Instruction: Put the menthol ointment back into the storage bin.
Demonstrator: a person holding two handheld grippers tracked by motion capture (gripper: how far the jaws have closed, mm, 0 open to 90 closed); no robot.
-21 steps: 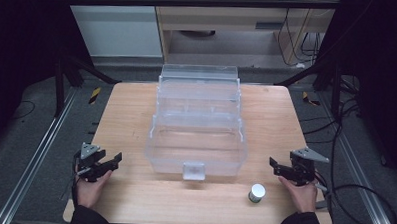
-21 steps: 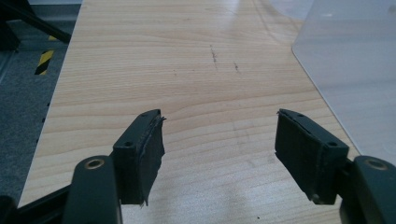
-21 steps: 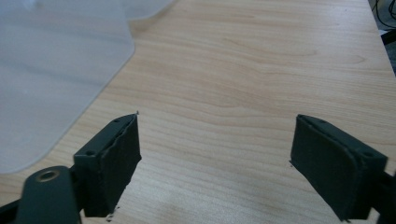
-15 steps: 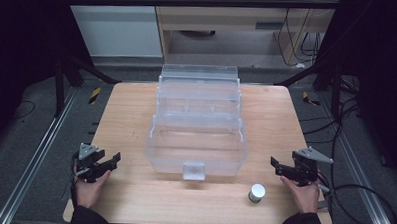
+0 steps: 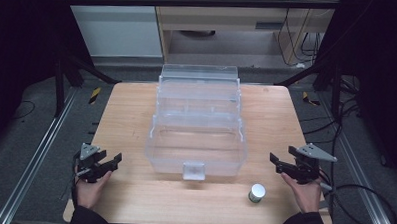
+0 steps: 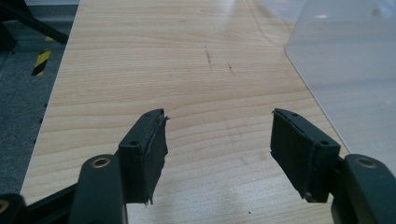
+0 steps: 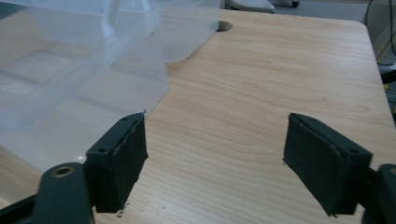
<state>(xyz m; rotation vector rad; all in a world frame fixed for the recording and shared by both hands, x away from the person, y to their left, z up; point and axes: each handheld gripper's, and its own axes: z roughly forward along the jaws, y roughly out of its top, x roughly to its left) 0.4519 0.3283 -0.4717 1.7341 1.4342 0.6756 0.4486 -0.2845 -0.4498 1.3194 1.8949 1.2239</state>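
A clear plastic tiered storage box (image 5: 198, 127) stands open in the middle of the wooden table (image 5: 126, 109), its latch facing the near edge. A small white jar with a green band (image 5: 256, 193) stands near the front edge, right of the box. My left gripper (image 5: 113, 162) rests low at the table's front left, open and holding nothing. My right gripper (image 5: 275, 163) is at the front right, beside the jar, also open and holding nothing. In the left gripper view the gripper (image 6: 219, 126) frames bare wood with the box's wall (image 6: 345, 70) at right. The right gripper view has the gripper (image 7: 215, 135) beside the box (image 7: 70, 70).
Metal frame rails (image 5: 35, 151) run along both sides of the table over grey carpet. A cabinet with cables (image 5: 239, 23) stands behind the table. Bare wood lies on both sides of the box and along the front edge.
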